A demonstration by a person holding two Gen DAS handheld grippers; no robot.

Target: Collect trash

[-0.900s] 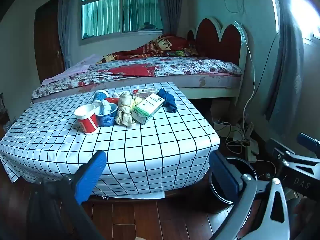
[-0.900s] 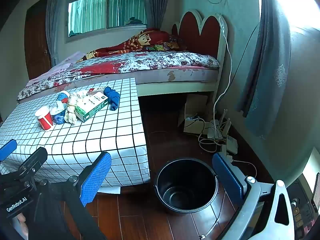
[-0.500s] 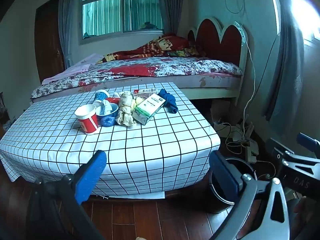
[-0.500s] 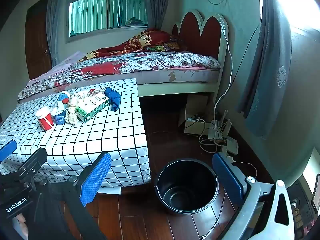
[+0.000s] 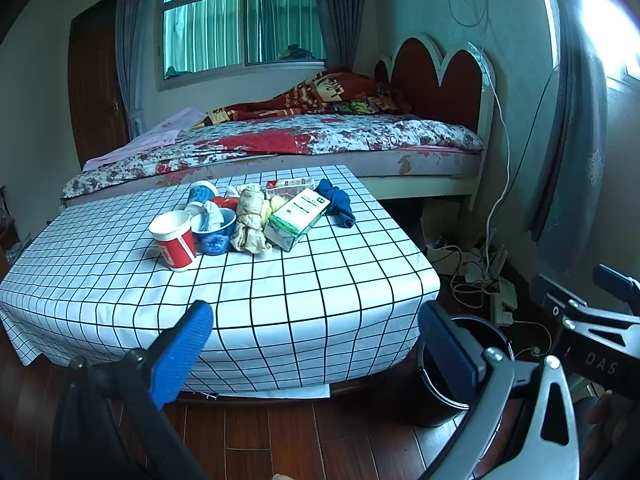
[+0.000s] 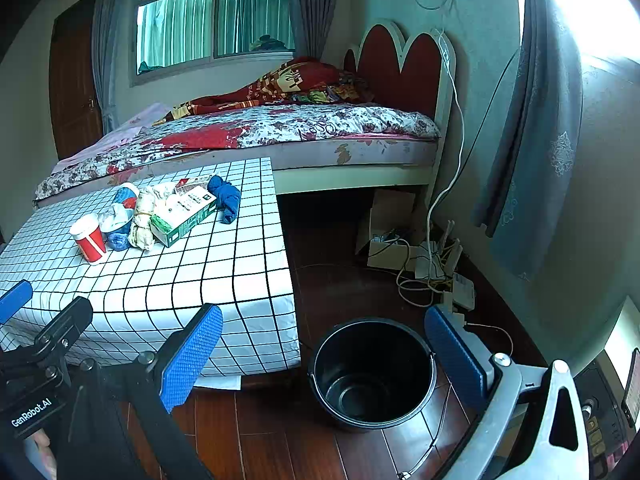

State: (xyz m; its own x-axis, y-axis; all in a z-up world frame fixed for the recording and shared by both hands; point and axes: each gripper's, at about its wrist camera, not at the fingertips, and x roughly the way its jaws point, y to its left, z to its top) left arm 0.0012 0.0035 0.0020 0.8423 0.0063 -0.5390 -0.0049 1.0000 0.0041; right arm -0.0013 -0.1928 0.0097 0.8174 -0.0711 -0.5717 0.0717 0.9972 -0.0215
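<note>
I find my left gripper (image 5: 316, 344) with its jaws fully apart and nothing between the blue pads; it hangs above the wooden floor (image 5: 280, 436), short of the near edge of the table. My right gripper (image 6: 324, 354) is likewise spread wide and empty, angled down over the floor with the black bucket (image 6: 372, 376) showing between its fingers, further off. The bucket stands upright on the floor just beside the table's near right corner, and its inside looks bare.

The trash sits in one cluster on the checked tablecloth (image 5: 280, 280), toward the far half of the table and well apart from both grippers. Items noted, left to right in the left wrist view: a red paper cup (image 5: 175, 240), upright, nearest the front; a blue bowl (image 5: 214, 226) holding crumpled white paper, touching the cup; a second blue-and-white cup (image 5: 203, 192) behind them; a crumpled beige wrapper (image 5: 250, 224), standing roughly upright against the bowl; a green-and-white carton (image 5: 298, 218) lying on its side and leaning on the wrapper; a small clear packet (image 5: 290, 183) behind the carton; and a dark blue cloth (image 5: 338, 204) at the right end, touching the carton's far corner.

Behind the table is a bed (image 5: 320, 140). A tangle of cables (image 6: 424, 264) lies on the floor by the wall.
</note>
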